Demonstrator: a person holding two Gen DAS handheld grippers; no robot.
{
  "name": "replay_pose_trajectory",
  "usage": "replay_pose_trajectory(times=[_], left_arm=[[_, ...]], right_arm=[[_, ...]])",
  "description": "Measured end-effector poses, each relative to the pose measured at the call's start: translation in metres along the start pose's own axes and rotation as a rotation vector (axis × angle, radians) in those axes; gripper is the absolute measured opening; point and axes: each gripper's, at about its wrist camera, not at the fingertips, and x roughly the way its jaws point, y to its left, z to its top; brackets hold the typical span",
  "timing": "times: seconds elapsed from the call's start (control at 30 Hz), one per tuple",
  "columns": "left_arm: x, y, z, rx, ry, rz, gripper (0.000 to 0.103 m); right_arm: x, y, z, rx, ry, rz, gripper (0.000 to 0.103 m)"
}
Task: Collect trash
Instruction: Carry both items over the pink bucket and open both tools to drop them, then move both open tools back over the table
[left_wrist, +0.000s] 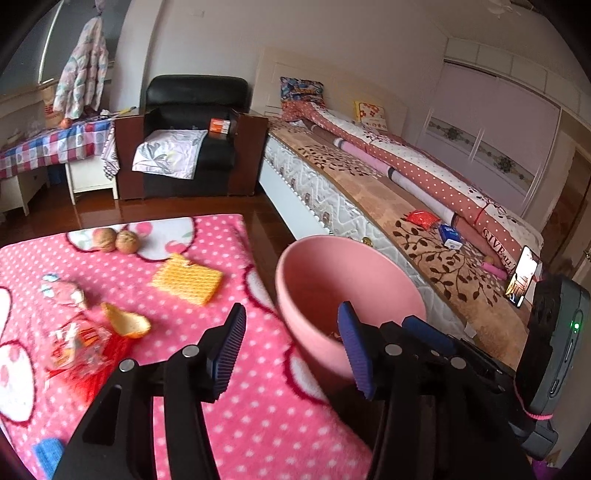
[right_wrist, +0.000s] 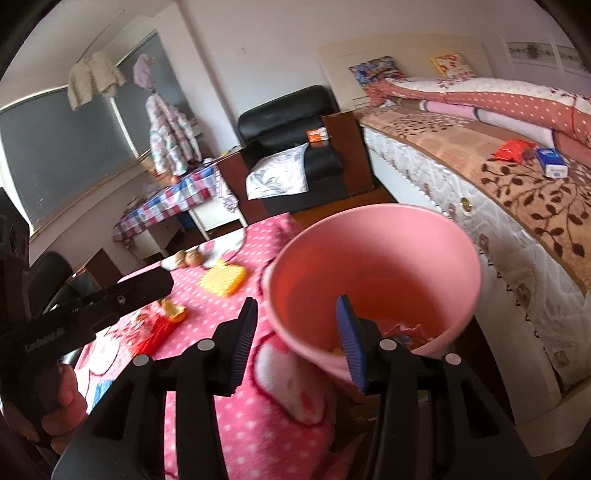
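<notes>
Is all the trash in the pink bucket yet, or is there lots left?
Some is done: a few wrappers lie at the bottom of the pink bucket. Nothing is in hand; the left gripper and right gripper are both open and empty. Still left on the pink blanket: orange peel, red wrapper, yellow cloth, crumpled paper, two walnuts.

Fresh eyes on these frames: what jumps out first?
The pink bucket fills the middle, beside the pink polka-dot blanket, with some scraps already inside. On the blanket lie a yellow waffle-textured piece, two walnuts, an orange peel and a red wrapper. Both grippers' blue-padded fingers stand open, empty.
</notes>
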Motion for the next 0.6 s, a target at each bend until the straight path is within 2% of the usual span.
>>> replay_pose_trajectory(times=[0.33,0.6], left_arm=[[-0.053,0.047,-0.023,-0.031,-0.012,0.079,0.051],[-0.096,0.099,-0.053,-0.065,-0.012,0.223,0.051]], right_arm=[[-0.003,0.052,-0.024,-0.109,0.041,0.085,0.045],[-0.007,0.073,-0.036,-0.157,0.065,0.112,0.045]])
